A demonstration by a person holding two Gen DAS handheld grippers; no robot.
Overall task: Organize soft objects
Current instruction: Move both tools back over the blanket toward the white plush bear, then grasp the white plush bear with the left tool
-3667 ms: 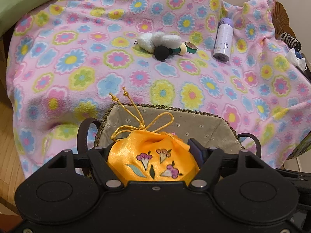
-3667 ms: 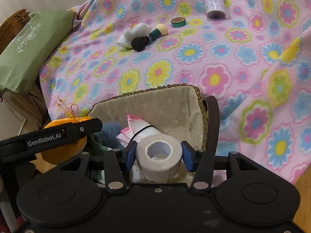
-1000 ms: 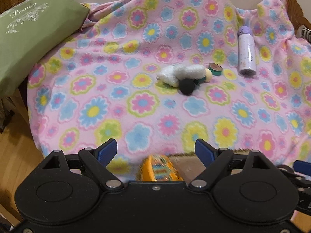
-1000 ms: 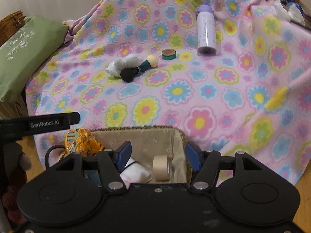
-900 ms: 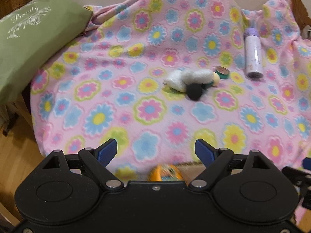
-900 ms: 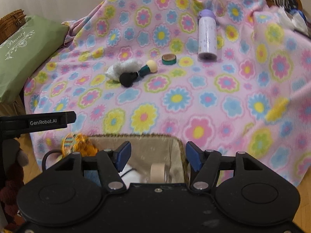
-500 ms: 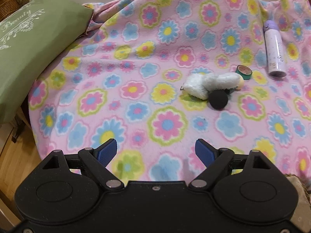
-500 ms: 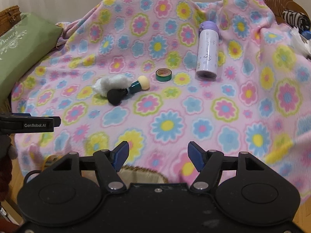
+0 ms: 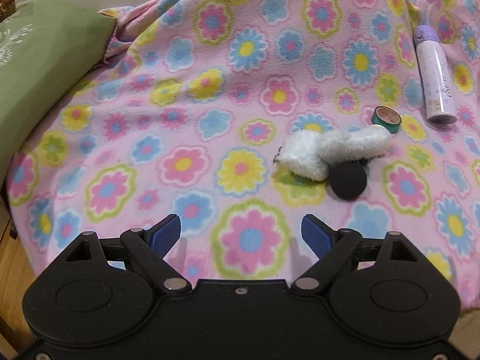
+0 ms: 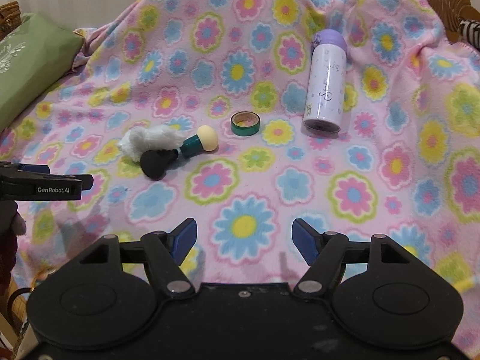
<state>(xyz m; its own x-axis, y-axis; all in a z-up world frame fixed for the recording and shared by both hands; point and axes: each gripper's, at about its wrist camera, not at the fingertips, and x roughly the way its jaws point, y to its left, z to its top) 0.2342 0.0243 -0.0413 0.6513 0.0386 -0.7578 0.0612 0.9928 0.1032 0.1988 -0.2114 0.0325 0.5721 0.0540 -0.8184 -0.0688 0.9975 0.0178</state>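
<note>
Your left hand-held gripper (image 9: 241, 234) hangs over the near part of the flowered fleece blanket (image 9: 210, 114), its blue-padded fingers spread wide with nothing between them. Your right hand-held gripper (image 10: 244, 240) is likewise spread and empty above the blanket, and from its camera the left one shows as a black bar at the left edge.

The white fluffy plush (image 9: 330, 150) lies on the blanket, ahead and to the right of your left gripper. A makeup brush (image 10: 183, 150) with a black bristle head, teal collar and cream knob lies touching its near side. Just beyond the knob sits a green tape roll (image 10: 245, 123). Farther right, a white bottle with a lilac cap (image 10: 325, 84) lies on its side. A green cushion (image 9: 39, 72) rests at the far left edge of the blanket.
</note>
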